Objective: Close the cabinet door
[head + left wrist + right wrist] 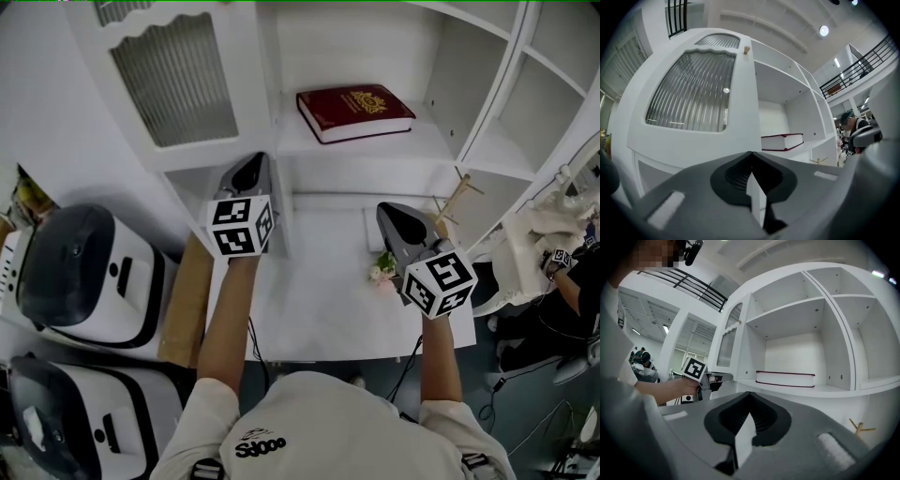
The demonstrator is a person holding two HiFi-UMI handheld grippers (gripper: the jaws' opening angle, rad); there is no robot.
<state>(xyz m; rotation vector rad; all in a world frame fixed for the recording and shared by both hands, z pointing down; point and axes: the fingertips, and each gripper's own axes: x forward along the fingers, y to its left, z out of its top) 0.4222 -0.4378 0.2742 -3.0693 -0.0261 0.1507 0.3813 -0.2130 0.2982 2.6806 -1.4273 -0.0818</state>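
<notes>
White cabinet (487,141) stands on the desk (319,309), open shelves at middle and right. The cabinet door (173,80), with a ribbed glass panel, covers the left compartment. The door looks flush with the cabinet front in the head view and the left gripper view, with no gap visible at its edge, so closing looks done or nearly done. At most a last push and pulling the hand away are left, though I cannot tell if it is fully seated. The door stands upright with its long axis vertical and its face out toward the person. Its knob (746,49) is on the edge next to the book compartment, so the hinge is probably on the far left side. A red book (356,111) lies flat on the middle shelf. The left tongs (251,167) are closed and empty, tips together, right at the post under the door's knob-side corner; touching or not is unclear. The right tongs (392,214) are closed and empty too, held over the desk well apart from the door. A small wooden stand (457,192) and a tiny flower (382,270) sit by the right tongs.
</notes>
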